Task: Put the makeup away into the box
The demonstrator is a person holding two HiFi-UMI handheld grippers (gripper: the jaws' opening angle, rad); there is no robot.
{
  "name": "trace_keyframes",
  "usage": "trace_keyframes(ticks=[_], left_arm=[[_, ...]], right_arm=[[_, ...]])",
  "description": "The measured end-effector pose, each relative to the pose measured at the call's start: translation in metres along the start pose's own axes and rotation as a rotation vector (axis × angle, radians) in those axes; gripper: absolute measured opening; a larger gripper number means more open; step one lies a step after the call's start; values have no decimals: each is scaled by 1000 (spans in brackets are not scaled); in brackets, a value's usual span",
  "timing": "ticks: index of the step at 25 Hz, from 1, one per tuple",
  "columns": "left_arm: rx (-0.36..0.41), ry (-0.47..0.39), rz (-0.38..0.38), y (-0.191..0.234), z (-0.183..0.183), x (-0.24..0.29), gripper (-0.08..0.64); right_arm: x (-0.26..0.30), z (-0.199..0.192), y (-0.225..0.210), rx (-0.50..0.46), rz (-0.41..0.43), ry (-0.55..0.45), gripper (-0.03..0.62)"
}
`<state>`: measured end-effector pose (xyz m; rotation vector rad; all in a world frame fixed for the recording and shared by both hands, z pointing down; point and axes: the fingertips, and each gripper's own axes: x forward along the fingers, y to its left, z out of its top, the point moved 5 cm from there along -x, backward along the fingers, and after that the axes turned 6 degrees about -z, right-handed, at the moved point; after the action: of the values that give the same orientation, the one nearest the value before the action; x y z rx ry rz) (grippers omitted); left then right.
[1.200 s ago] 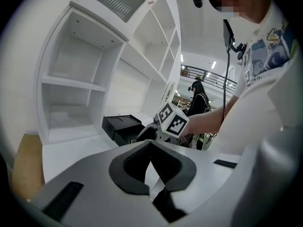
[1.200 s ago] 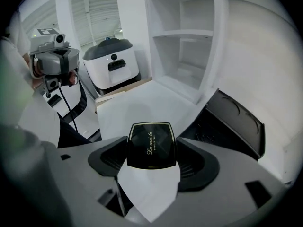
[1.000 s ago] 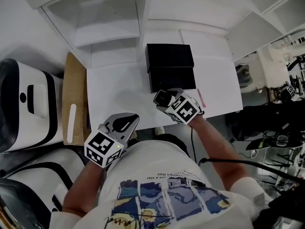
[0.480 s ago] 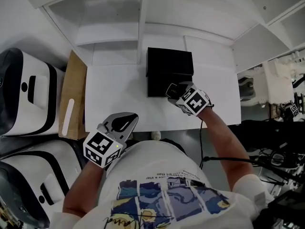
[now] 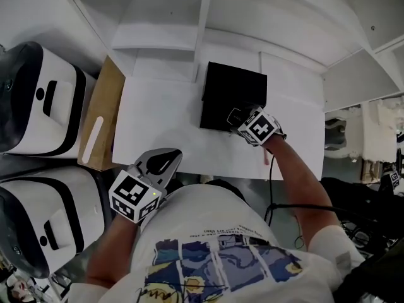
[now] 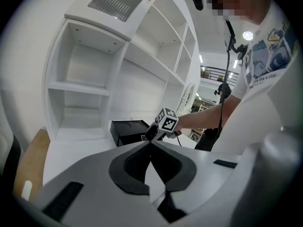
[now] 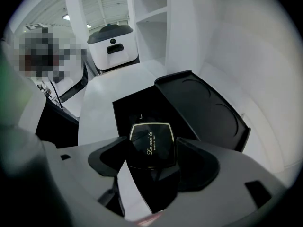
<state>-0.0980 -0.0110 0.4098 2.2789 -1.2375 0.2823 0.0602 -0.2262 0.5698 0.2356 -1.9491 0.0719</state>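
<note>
The black, gold-edged compact (image 7: 150, 143) is pinched in the jaws of the right gripper (image 7: 154, 163), over the near edge of the open black box (image 7: 135, 109), whose lid (image 7: 203, 105) lies back behind. Only the right gripper view shows the compact; in the head view the gripper covers it. The left gripper (image 6: 150, 161), jaws pressed together on nothing, hangs well apart at the white surface's (image 5: 158, 118) near edge. A brown board (image 5: 101, 122) flanks the surface.

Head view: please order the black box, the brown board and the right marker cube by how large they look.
1. Box and board: nearly alike, the box perhaps slightly larger; I would not rank them.
2. Right marker cube: clearly smallest.
</note>
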Motion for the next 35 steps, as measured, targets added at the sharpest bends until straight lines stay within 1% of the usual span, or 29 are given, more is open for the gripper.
trace_keyframes(ticks=[6,9,13,16,22,32,35], left_arm=[[-27,-4,74,-2,-4,-6,14],[-39,-3,107,-4,-6,-9,14],[-50,-3,139,-5,-9,-13,14],[-60,-5,156,-6,-10,-14,14],[-65,0,165,-9,-11,-13,14],[-50,13,146,-7,-6,-9,14],[-49,18,137,-8,-5,-8,14]], right_arm=[[28,-1,-6,-36,30,34,328],[36,1,-11,-55,21,54,328],[48,1,-8,-91,32,69,328],[53,3,-6,-98,41,64,328],[57,4,-3,-96,55,68,328],[62,3,-3,-42,65,20,328],[60,2,-4,-36,57,23,328]])
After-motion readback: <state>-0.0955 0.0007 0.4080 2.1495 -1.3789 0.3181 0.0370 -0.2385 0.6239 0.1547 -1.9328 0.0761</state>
